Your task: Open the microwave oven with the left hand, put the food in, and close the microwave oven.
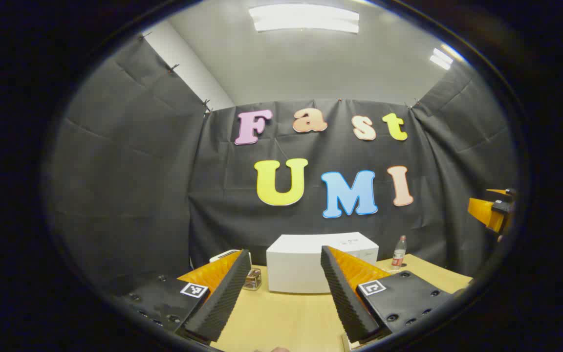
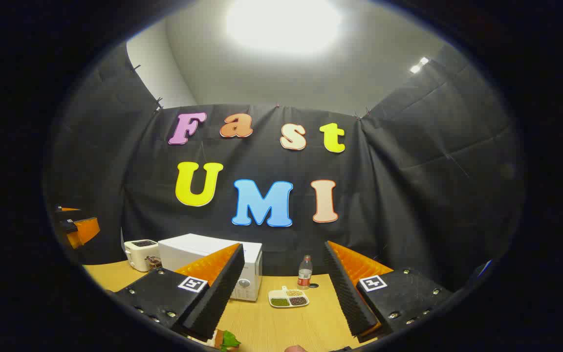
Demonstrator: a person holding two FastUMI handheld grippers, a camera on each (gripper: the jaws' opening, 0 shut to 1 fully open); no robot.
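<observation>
the wooden surface [image 2: 281, 327] runs to the far black wall. the white microwave [image 1: 311, 264] stands shut at the far side, ahead of my left gripper [image 1: 284, 293], whose fingers are spread wide with nothing between them. my right gripper [image 2: 286, 298] is spread just as wide, holding nothing. a toaster [image 2: 140, 253] sits left of the microwave, a bottle [image 2: 304, 272] to its right, and nearer, a small divided dish [image 2: 289, 298]. food with a green leaf [image 2: 225, 340] lies at the near edge.
</observation>
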